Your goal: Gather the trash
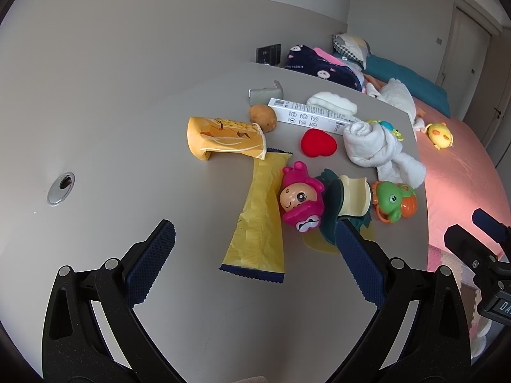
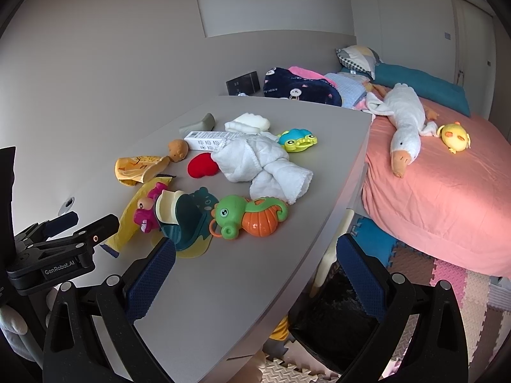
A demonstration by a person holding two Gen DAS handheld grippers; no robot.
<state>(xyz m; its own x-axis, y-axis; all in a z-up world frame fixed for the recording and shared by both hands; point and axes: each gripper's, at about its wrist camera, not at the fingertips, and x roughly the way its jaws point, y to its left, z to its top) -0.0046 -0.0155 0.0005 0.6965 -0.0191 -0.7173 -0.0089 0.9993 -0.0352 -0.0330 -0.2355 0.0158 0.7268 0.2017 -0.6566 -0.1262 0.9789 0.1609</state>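
Here the grey table (image 1: pixel 134 102) carries all the clutter, with a pink bed (image 2: pixel 447 198) to its right. Largest of the trash is the long yellow wrapper (image 1: pixel 258 220) — flat, creased, with dark blue serrated ends. It lies near the middle of the table, its near end between the fingers of the left gripper (image 1: pixel 255 249), which hovers above with jaws spread wide and holds nothing. Further away at the left sits a crumpled yellow snack bag (image 1: pixel 223 138), printed with corn, touching the far end of the wrapper. A white towel (image 1: pixel 380 150) is bunched at the right, and a white box (image 1: pixel 311 116) lies beyond it. A pink doll toy (image 1: pixel 300 199) rests just beside the wrapper. The right gripper (image 2: pixel 255 271) is also spread open and empty — it hangs over the near table edge, above a black bin (image 2: pixel 332 316) on the floor.
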